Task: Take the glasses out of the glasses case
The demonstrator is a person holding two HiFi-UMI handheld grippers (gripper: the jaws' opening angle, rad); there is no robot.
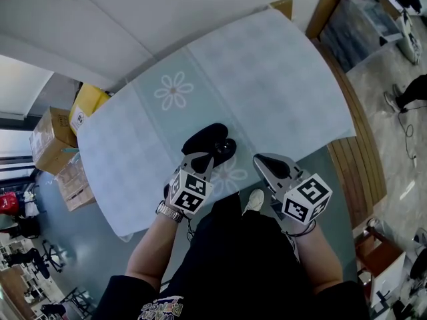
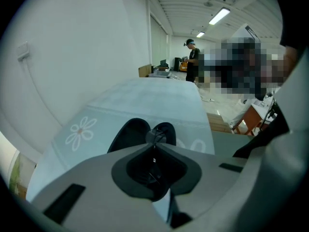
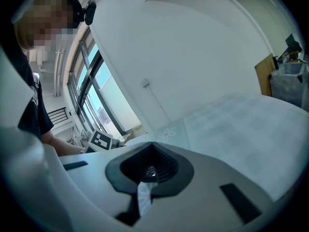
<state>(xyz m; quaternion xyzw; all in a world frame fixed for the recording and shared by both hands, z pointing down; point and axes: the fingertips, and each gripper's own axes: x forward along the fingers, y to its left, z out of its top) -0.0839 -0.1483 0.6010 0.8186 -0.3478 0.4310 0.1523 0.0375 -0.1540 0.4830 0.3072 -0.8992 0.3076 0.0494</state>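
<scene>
A black glasses case (image 1: 202, 139) lies open on the pale blue tablecloth (image 1: 267, 72), near the table's front edge. In the left gripper view its two dark halves (image 2: 126, 134) show just beyond the jaws. My left gripper (image 1: 200, 157) sits at the case's near end. Its jaws are closed on the dark glasses (image 2: 153, 135), with a thin wire part running back between them. My right gripper (image 1: 259, 159) hovers to the right of the case, apart from it, jaws closed with nothing between them (image 3: 152, 143).
Cardboard boxes (image 1: 53, 139) and a yellow box (image 1: 90, 102) stand on the floor left of the table. A wooden bench (image 1: 360, 159) runs along the right side. A person (image 2: 193, 59) stands far across the room. The cloth bears flower prints (image 1: 173, 90).
</scene>
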